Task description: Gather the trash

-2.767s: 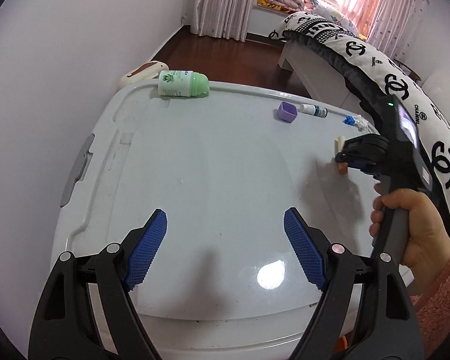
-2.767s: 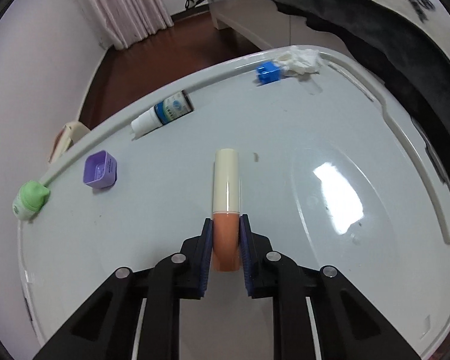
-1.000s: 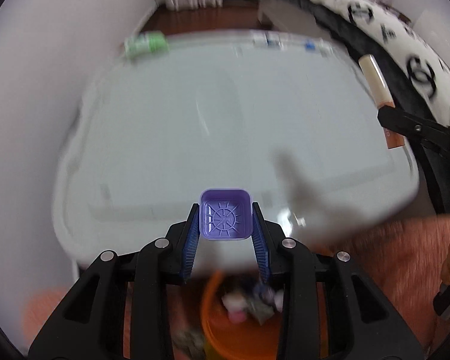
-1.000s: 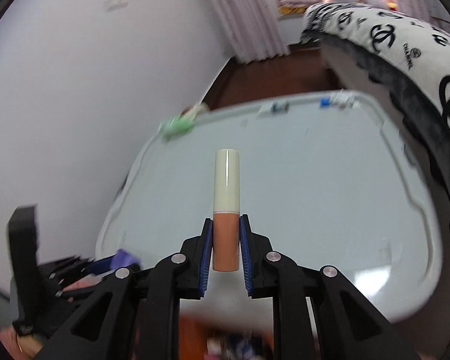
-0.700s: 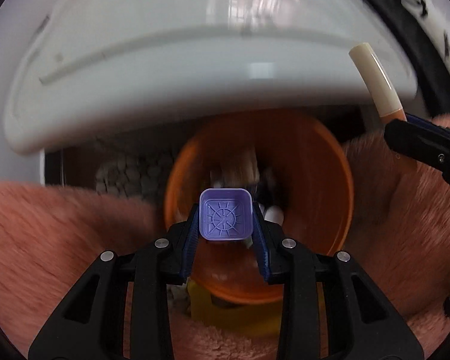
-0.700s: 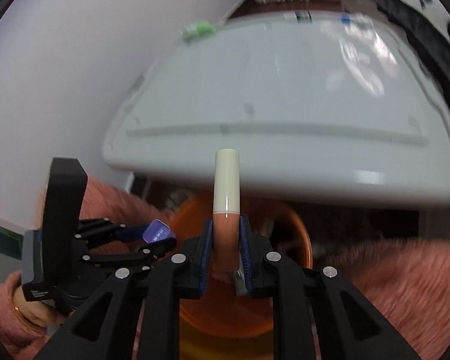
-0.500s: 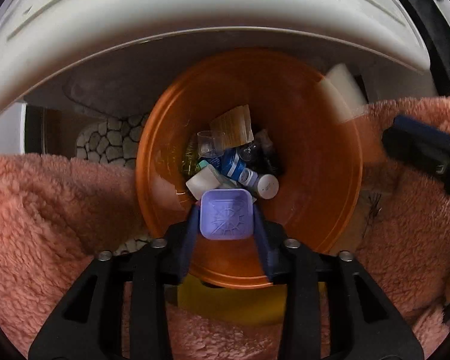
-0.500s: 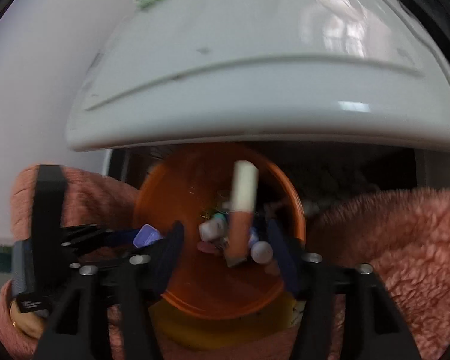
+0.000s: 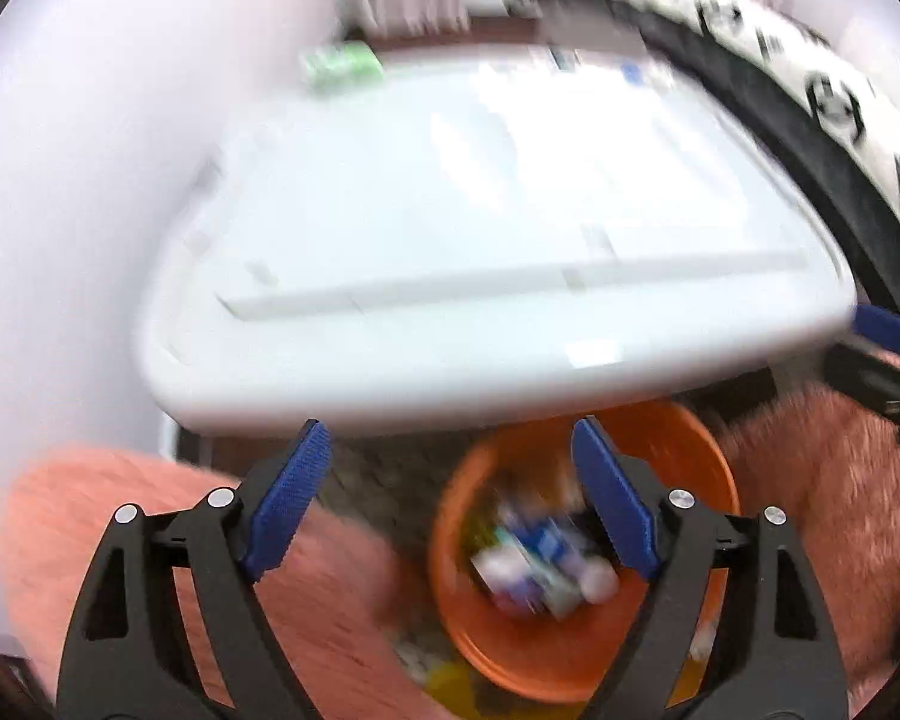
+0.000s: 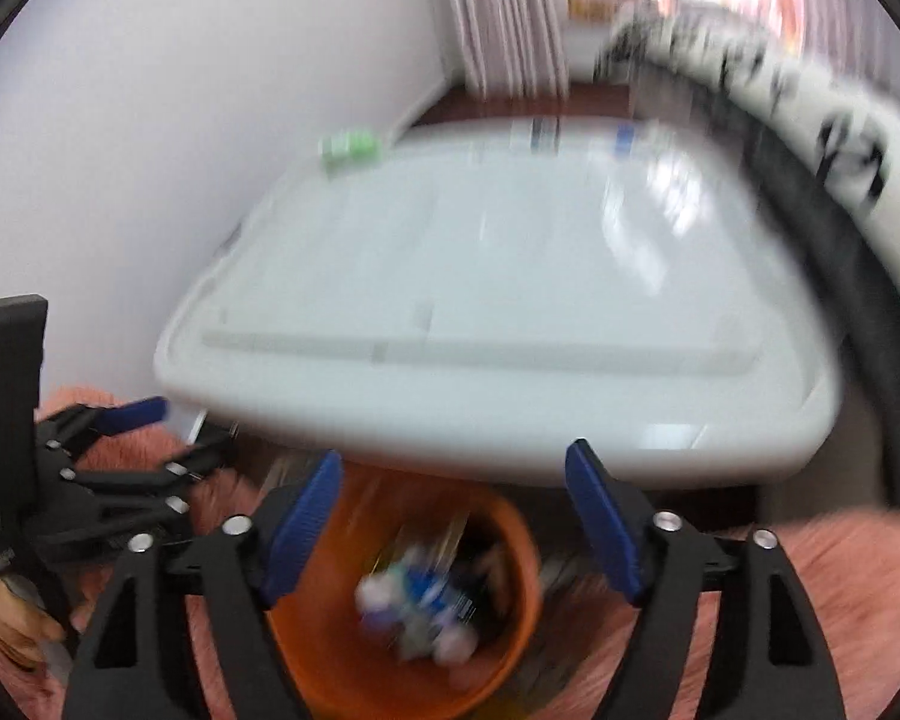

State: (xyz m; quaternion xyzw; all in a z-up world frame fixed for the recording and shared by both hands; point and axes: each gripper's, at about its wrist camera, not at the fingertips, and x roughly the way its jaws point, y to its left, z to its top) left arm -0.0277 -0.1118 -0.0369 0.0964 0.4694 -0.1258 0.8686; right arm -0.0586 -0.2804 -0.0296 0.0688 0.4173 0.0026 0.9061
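The left gripper has its blue pads spread wide and widening, with nothing between them; the right gripper is likewise spreading and carries nothing. Both hang over the orange bin, which sits below the near edge of the white lid and between the person's pink fleece-covered legs. In the bin lies a blurred heap of small bottles and caps, too smeared to sort one from another. Farther out, along the far edge of the lid, the remaining trash waits: a green bottle at the far left corner, and a small tube and a blue piece toward the far right, near the black-and-white bedding. From here the likely trouble is in the return reach: both views are heavily smeared, so a fast swing could drive a fingertip into the lid's near rim. The green bottle lies on its side right at the edge, and a glancing touch could roll it off toward the wall. The two grippers also hang close together over the bin and could collide.
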